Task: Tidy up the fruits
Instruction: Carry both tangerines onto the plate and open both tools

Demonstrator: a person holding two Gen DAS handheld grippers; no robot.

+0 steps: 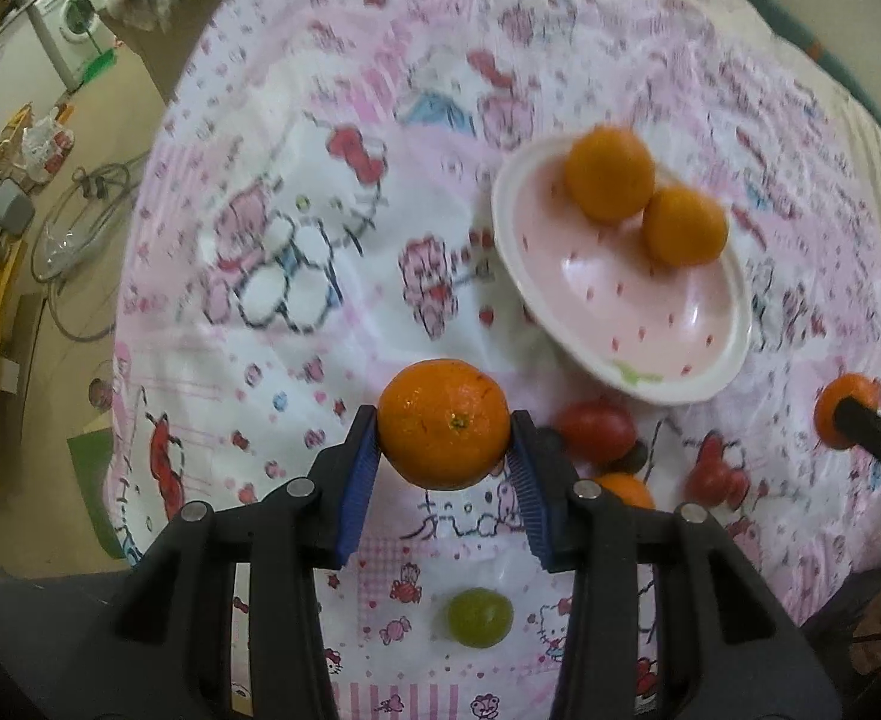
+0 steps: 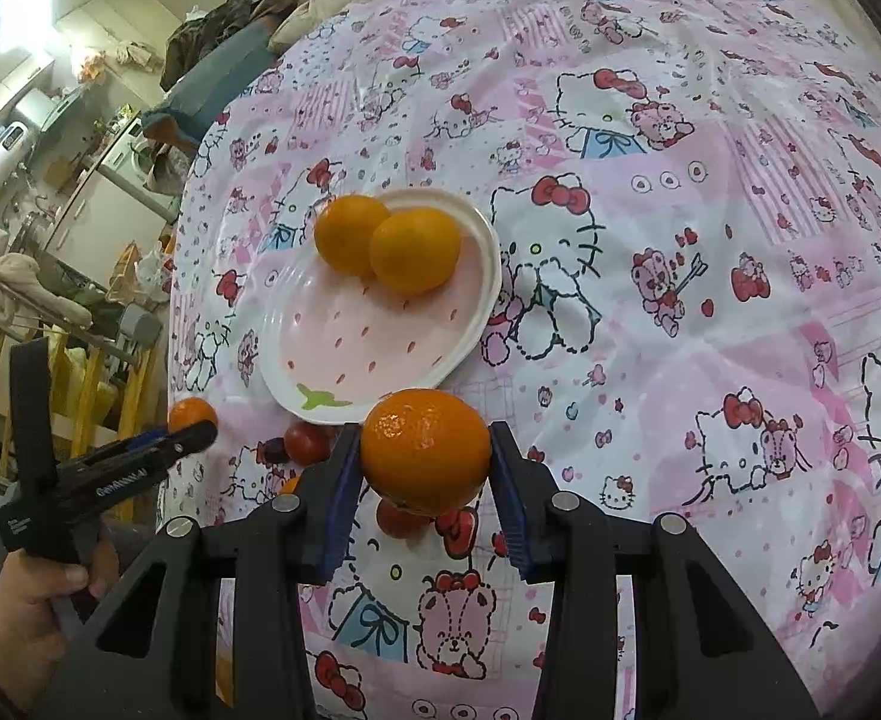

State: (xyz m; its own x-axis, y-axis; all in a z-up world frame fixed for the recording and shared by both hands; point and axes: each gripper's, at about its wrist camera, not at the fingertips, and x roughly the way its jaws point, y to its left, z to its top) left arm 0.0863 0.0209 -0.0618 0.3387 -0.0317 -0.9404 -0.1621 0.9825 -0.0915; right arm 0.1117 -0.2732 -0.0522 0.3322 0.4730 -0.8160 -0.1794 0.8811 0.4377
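My left gripper (image 1: 444, 427) is shut on an orange (image 1: 444, 402), its blue pads pressing both sides, just above the tablecloth. My right gripper (image 2: 425, 462) is likewise shut on another orange (image 2: 425, 438), near the front rim of the pink strawberry plate (image 2: 488, 276). Two oranges (image 2: 350, 234) (image 2: 415, 249) lie at the plate's far side. In the left wrist view the plate (image 1: 560, 330) sits to the upper right, with the right gripper (image 1: 845, 408) at the far right edge. The left gripper (image 2: 197, 427) shows at the left of the right wrist view.
Red tomatoes (image 1: 597, 429) (image 1: 717, 480), a dark small fruit (image 1: 635, 457) and a half-hidden orange (image 1: 626, 489) lie on the patterned tablecloth in front of the plate. A green fruit (image 1: 479, 617) lies under my left gripper. The table edge drops off to the left, with clutter on the floor.
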